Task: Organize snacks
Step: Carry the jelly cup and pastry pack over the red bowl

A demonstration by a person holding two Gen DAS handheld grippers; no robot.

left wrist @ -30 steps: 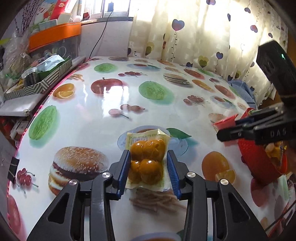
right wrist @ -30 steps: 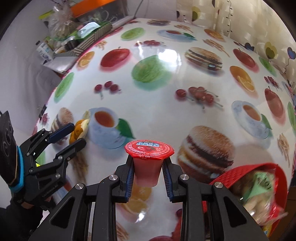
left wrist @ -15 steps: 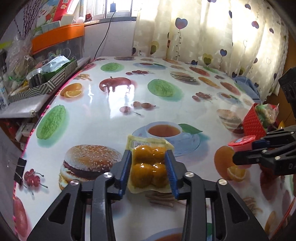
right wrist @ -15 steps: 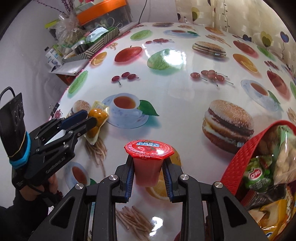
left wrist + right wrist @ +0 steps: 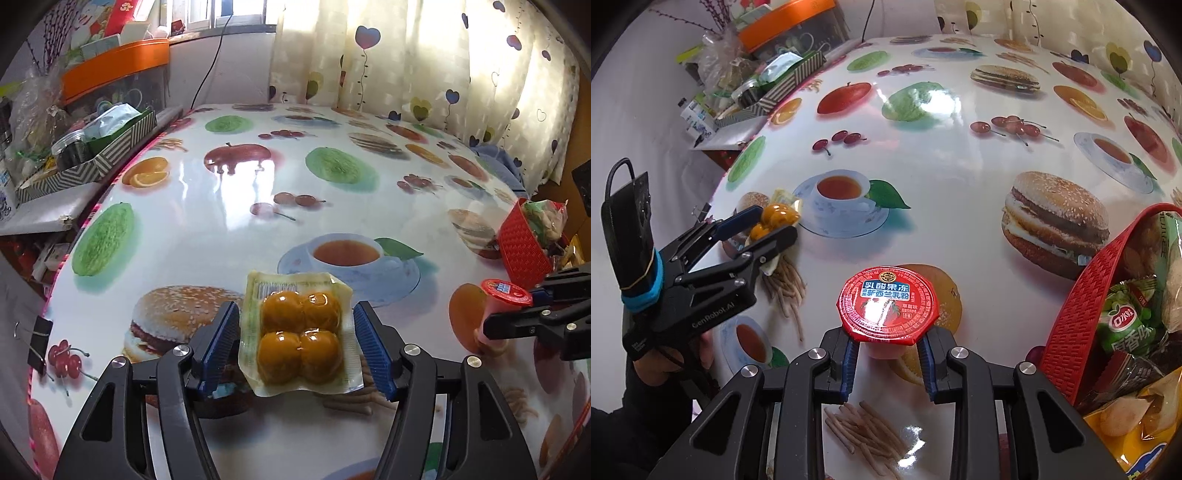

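Observation:
A clear packet of four orange-yellow balls lies on the table between the fingers of my left gripper, which is open with gaps on both sides. It also shows in the right wrist view, with the left gripper around it. A pink jelly cup with a red foil lid stands on the table between the fingers of my right gripper, which is open. The cup and right gripper show at the right of the left wrist view. A red basket full of snack packs stands right of the cup.
The table has a glossy cloth printed with food pictures. A striped box of clutter and an orange-lidded container sit beyond its left edge. A curtain hangs behind. The red basket is at the right edge.
Both grippers have opened: the left let go of the packet and the right let go of the jelly cup, both now on the table. The right gripper moved back from the basket.

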